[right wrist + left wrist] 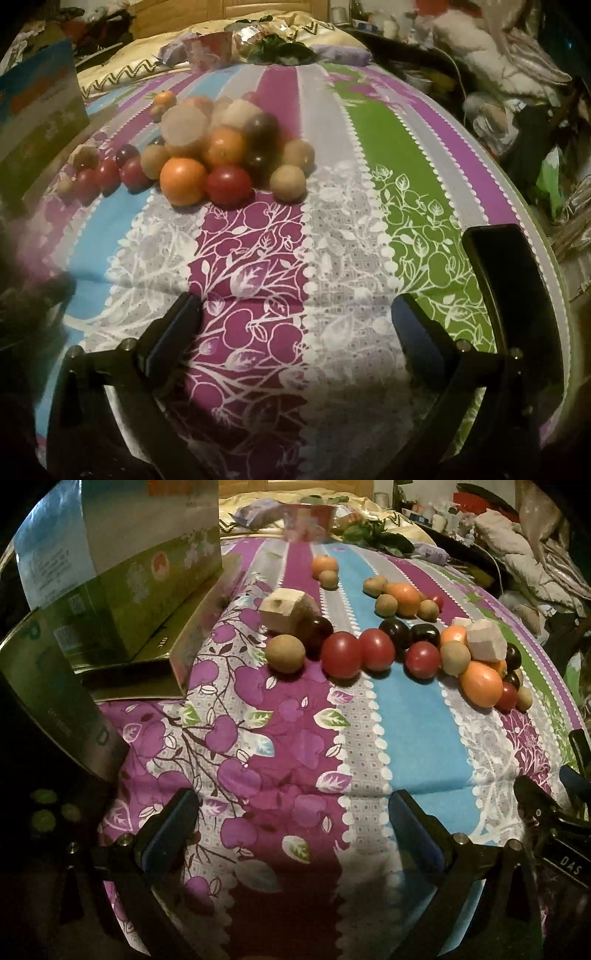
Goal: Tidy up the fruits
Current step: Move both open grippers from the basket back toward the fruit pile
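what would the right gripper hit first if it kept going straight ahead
Probably the round red tomato at the pile's near edge; the open right gripper has only bare striped bedsheet before it, though depth is uncertain.

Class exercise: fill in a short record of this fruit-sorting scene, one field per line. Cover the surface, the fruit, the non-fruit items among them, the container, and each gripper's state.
surface: striped floral cloth
fruit: scattered row and pile of red, orange, tan and dark round fruits
non-fruit items: two pale blocks lying among the fruit
container: open green cardboard box on the left, beside the row
left gripper: open, empty, short of the fruit
right gripper: open, empty, short of the pile
sorting: not yet begun, no fruit seen inside the box
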Available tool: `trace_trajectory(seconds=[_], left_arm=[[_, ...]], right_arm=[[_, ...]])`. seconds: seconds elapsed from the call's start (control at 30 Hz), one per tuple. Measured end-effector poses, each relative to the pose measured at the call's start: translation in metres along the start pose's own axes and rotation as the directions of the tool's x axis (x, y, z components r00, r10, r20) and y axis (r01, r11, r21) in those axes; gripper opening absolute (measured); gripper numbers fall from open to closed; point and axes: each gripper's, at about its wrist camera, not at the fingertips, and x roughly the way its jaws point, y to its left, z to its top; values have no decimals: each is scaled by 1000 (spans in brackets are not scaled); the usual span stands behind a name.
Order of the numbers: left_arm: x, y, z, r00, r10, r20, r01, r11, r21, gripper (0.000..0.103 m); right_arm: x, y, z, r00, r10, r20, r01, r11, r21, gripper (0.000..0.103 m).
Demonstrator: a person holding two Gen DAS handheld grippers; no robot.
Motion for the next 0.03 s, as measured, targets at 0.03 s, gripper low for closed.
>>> trace_trajectory(seconds=[0.03], left_arm=[[0, 1, 0, 1000, 1, -1, -1, 1000, 0, 103]], right_arm=[[0, 0, 0, 1000, 0, 0, 0, 1000, 0, 103]])
